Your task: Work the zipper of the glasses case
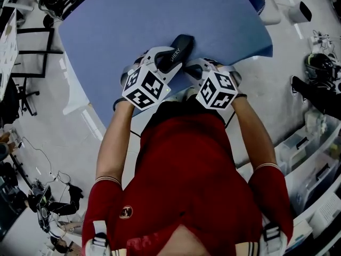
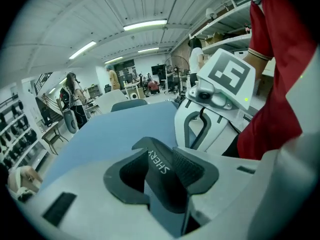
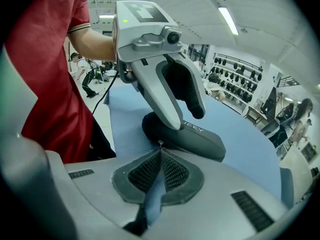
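Clamping the dark glasses case [image 1: 184, 42] at upper centre of the head view, our left gripper [image 2: 162, 171] braces it on the blue mat [image 1: 133, 20]; our right gripper [image 3: 160, 151], jaws pressed together on the small zipper pull [image 3: 160, 143], should draw smoothly along the seam, never upward.

Ceiling strip lights [image 2: 145, 25] give bright, even light (shadows are soft). Fisheye bending and dark corners mark every view.
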{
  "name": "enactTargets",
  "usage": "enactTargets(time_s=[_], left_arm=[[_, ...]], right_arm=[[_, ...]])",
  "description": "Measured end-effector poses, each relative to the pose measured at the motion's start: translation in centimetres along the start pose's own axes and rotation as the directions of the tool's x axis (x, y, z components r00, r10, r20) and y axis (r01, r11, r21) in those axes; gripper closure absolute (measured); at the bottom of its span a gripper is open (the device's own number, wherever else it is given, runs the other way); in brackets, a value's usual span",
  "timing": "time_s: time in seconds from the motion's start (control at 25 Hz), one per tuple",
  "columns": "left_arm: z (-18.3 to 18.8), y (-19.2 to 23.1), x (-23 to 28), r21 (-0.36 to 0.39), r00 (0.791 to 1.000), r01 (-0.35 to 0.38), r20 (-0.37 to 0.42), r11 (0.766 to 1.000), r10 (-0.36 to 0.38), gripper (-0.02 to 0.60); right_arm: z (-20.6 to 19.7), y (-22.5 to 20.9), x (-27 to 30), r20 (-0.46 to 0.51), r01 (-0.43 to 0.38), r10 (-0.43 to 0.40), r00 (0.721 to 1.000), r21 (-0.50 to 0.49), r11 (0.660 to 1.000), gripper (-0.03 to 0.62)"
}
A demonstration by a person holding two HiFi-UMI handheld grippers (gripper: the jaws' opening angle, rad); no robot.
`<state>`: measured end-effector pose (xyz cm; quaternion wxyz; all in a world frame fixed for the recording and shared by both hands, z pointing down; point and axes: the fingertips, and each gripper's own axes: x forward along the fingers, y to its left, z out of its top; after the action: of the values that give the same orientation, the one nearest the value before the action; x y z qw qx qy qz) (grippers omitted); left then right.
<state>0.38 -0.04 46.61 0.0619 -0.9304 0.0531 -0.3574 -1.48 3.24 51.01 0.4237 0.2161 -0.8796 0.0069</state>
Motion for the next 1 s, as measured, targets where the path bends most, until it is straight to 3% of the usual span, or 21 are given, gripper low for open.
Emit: enactTargets(time_s=[0.32, 0.44, 0.52, 0.6, 0.68, 0.84, 1.0], left_arm=[[0.2, -0.4, -0.5, 0.178, 0.994, 0.076, -0.094, 0.981, -0.059, 0.446], [0.0, 0.6, -0.6, 0.301, 0.986, 0.112, -0.153, 0.947, -0.068, 0.446], [0.1, 1.0, -0.5, 0.398, 0.978, 0.149, -0.192, 0.905, -0.077, 0.446], [0.3, 1.4, -0.3, 0.489, 0.97, 0.191, -0.224, 0.851, -0.089, 0.446], [0.4, 1.7, 0.1, 0.579, 0.96, 0.235, -0.262, 0.78, -0.095, 0.446], [0.4, 2.1, 1.0, 0.727, 0.936, 0.334, -0.331, 0.6, -0.119, 0.446], [0.8, 1.4, 1.6, 0.803, 0.9, 0.435, -0.399, 0.407, -0.175, 0.42]], right_arm=[[-2.9, -1.7, -2.0, -0.022, 0.016, -0.017, 1.0, -0.038, 0.999, 0.594], [-3.4, -2.8, -2.0, -0.042, 0.021, -0.024, 0.999, -0.055, 0.998, 0.594], [-3.7, -3.4, -2.1, -0.057, 0.024, -0.027, 0.998, -0.058, 0.998, 0.594], [-3.9, -3.9, -2.3, -0.071, 0.028, -0.032, 0.997, -0.058, 0.998, 0.594], [-4.0, -4.5, -2.4, -0.082, 0.037, -0.041, 0.996, -0.051, 0.998, 0.594], [-3.9, -5.2, -2.3, -0.093, 0.059, -0.062, 0.994, -0.029, 0.998, 0.594], [-4.1, -5.5, -2.6, -0.119, 0.065, -0.069, 0.99, -0.043, 0.997, 0.594]])
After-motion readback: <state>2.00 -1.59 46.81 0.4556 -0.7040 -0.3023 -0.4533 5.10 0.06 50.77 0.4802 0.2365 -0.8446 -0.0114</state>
